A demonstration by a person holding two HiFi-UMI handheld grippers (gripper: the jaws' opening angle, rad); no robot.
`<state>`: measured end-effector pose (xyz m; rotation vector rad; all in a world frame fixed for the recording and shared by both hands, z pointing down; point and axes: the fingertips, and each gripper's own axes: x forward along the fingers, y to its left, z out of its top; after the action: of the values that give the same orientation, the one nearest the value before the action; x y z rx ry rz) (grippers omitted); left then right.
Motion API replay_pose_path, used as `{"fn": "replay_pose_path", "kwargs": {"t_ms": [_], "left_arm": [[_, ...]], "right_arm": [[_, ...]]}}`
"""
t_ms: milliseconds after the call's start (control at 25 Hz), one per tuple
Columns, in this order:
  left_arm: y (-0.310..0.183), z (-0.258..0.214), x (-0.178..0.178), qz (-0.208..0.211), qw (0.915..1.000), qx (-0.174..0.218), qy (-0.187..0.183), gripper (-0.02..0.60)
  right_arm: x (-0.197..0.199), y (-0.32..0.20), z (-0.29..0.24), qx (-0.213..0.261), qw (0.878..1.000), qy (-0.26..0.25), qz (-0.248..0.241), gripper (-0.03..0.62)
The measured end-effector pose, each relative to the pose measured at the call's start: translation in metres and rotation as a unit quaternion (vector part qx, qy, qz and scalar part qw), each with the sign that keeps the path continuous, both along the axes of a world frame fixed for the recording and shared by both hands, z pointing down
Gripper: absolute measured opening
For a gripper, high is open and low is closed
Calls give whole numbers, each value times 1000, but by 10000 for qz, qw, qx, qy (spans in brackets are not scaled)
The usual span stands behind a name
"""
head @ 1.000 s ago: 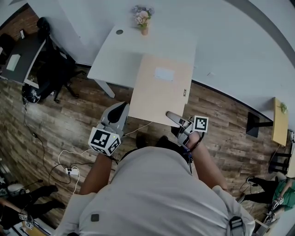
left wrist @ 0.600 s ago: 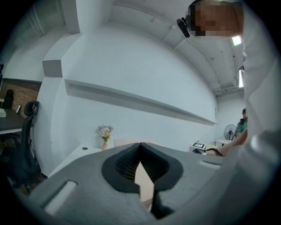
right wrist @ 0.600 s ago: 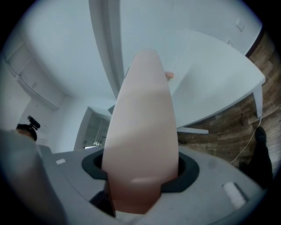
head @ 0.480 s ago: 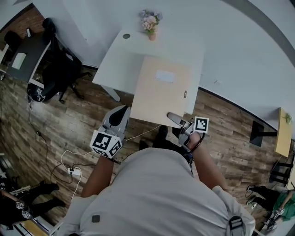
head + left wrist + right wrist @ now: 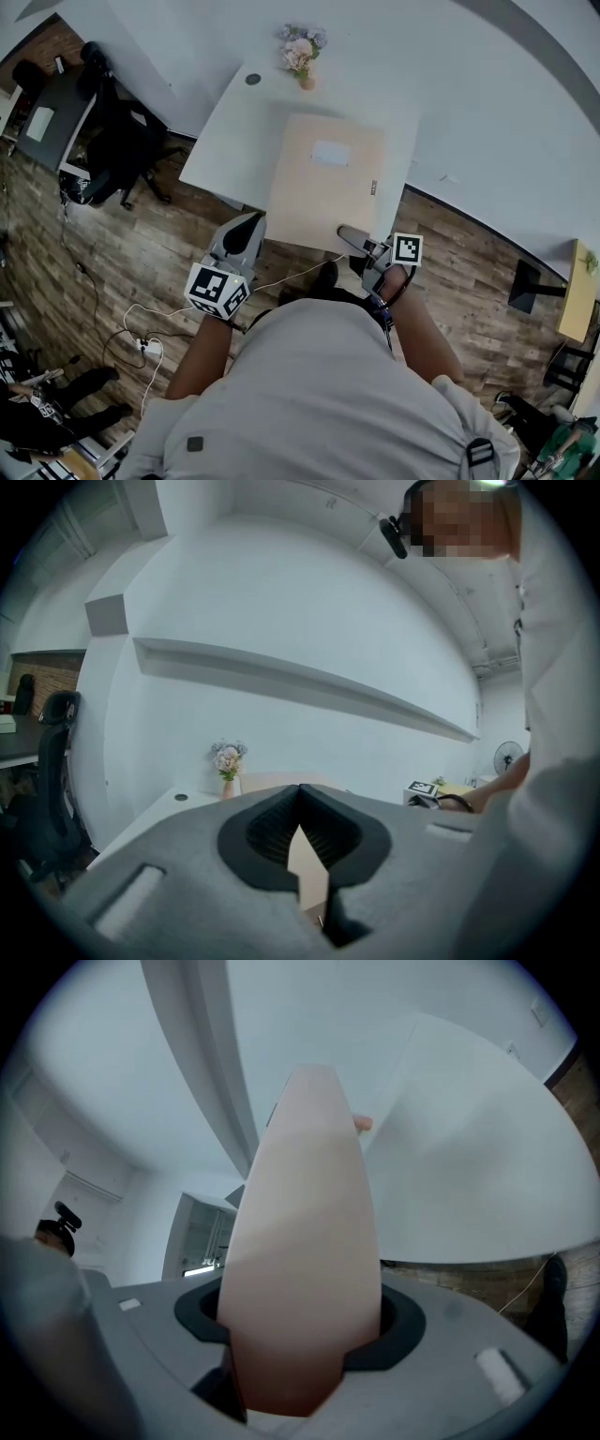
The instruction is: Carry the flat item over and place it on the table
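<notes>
Above the wooden floor (image 5: 112, 244), a person holds a flat board (image 5: 323, 183) out in front with two tongs. In the head view, the left tongs (image 5: 249, 225) bite the near left corner of the board. The right tongs (image 5: 345, 232) bite the near right corner. The far part of the board lies over the white worktop (image 5: 230, 141), and the near part sticks out over the floor. From up here I cannot tell if the board touches the worktop. A small pot of flowers (image 5: 302, 52) stands at the far edge of the worktop, past the board. A black chair (image 5: 117, 150) stands off to the left. A white cable (image 5: 141, 323) lies on the floor.

The left gripper view shows what the head view cannot. Here the board (image 5: 307, 855) comes in edge-on, as a thin tan strip. The two dark pads are almost together and pinch it tight. This view also shows the flowers (image 5: 228, 761) from the side, and the marker cube (image 5: 424, 789) of the right tongs far off to the right.

The right gripper view shows the board (image 5: 309, 1241) in another way. Its wide pale face fills the whole gap between the pads. These pads stand well apart and hold the board from both sides. Beside the board is the white worktop (image 5: 469, 1176), with a bit of wooden floor under it.
</notes>
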<state>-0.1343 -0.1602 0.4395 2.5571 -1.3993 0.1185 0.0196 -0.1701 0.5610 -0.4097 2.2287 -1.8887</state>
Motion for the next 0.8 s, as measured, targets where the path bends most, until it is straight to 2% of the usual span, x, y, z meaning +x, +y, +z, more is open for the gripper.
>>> {"fn": "replay_pose_path", "kwargs": {"t_ms": [240,400,800], "left_arm": [[-42,4,35,-9,9999,-13,-136,2],[-59,7,50,-77,9997,-10,-220,2],[-92,26,47,-158,9994,-257,-190,2]], "right_arm": [[28,-44,8,-32,9999,-79,-109,298],[44,-67,19,-71,9998,45,-178,298],[45,-110,45,-239,9993,212,-195,299]]}}
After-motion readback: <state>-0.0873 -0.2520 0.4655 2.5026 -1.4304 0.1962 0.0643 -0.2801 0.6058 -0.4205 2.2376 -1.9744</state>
